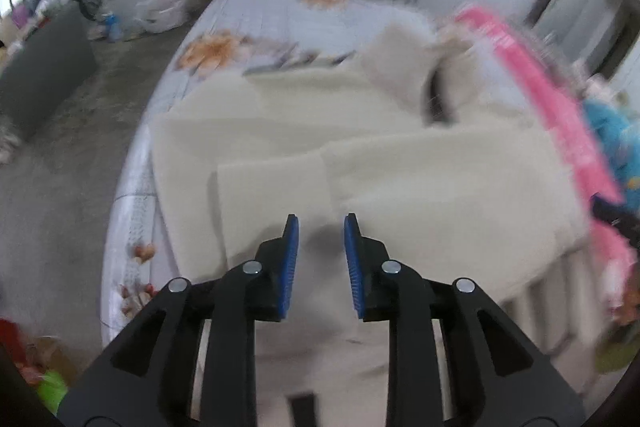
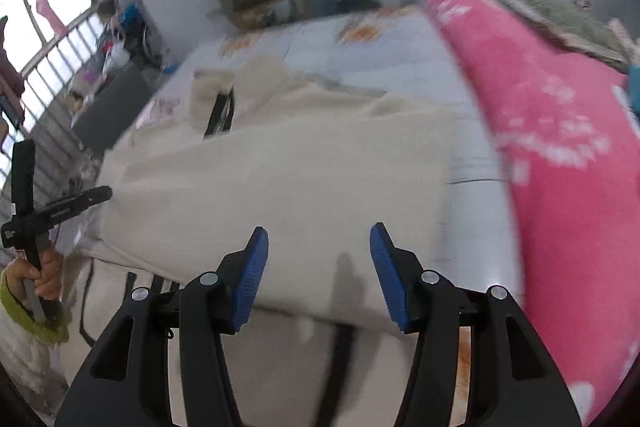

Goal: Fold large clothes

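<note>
Lying flat: cream fleece garment [image 1: 360, 163] | quilted floral bedsheet [image 1: 256, 15] | fuzzy pink blanket [image 2: 560, 147]

Grey floor [image 1: 68, 163], barred window [image 2: 44, 27].

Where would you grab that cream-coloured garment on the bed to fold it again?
Probably the near hem of the cream garment, coming in low from the bed's foot. That edge hangs over the mattress, so a claw can close around it. Both the left claw and the right claw hang open above it.
</note>
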Tool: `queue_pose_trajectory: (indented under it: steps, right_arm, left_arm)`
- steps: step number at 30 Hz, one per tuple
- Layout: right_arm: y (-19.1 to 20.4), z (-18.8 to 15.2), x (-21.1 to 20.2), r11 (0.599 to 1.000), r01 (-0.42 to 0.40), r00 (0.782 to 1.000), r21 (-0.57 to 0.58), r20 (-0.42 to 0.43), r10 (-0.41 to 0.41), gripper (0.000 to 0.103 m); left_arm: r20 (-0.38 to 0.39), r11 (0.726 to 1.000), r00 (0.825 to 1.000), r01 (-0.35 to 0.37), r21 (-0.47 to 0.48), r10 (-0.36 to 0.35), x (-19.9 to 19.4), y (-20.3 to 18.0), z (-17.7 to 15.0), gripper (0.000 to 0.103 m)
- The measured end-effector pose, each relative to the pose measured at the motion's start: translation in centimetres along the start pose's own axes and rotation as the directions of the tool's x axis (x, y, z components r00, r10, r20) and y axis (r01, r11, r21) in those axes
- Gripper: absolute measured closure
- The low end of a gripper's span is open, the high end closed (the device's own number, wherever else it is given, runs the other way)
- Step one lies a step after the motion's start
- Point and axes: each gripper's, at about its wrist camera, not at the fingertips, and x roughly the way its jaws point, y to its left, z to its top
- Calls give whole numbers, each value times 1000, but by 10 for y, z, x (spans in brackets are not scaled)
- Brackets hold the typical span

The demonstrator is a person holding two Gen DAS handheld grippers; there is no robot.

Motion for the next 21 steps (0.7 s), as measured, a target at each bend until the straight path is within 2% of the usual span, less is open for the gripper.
queue_pose_trajectory:
  steps: [3,4,6,8,10,12,13,14,15,16,17,19,21]
  right_arm:
    - [2,-2,45,996,87,992,-32,-92,-90,50]
    - [0,-2,46,995,96,993,-21,-73,-98,45]
    - [-5,3,42,992,121,987,46,-109,-115,45]
    - [-2,8,31,989,123,989,77,-87,-116,45]
    - [3,16,23,990,116,993,83,-35,-113,45]
    - [-1,21,27,988,109,994,113,-18,-107,44]
    - [-5,22,32,987,108,994,120,-16,-106,43]
    - [-13,20,45,982,134,991,130,-40,-130,42]
    - [-18,18,56,981,138,990,138,-56,-131,42]
    - [-19,16,53,983,125,992,136,-22,-123,42]
    - [-18,16,52,983,123,992,138,-38,-119,42]
    - [-16,13,43,972,150,988,178,-71,-140,42]
    - [-10,7,24,973,136,990,188,-58,-128,42]
  left_arm:
    - [22,1000,1000,-3,-1,3,1,5,-4,81]
    - [17,1000,1000,-2,-2,2,0,6,-5,80]
    - [16,1000,1000,-16,6,16,-8,7,-4,77]
    - [55,1000,998,5,23,-6,-20,6,-3,70]
    - [55,997,997,57,56,-60,-23,-1,-2,62]
    - [28,996,999,44,77,-46,-16,-8,-4,56]
    - [-5,996,1000,12,86,-12,-6,-11,-6,55]
    - [-25,996,1000,-2,86,4,0,-10,-8,54]
    - [9,995,1000,-8,98,7,-1,-12,-10,51]
    - [2,994,1000,-13,104,13,-2,-13,-11,50]
    - [-3,995,1000,-19,103,19,-4,-13,-12,50]
    - [-11,997,1000,-12,75,13,-14,-11,-12,48]
    - [7,997,1000,-14,71,13,-28,-11,-16,42]
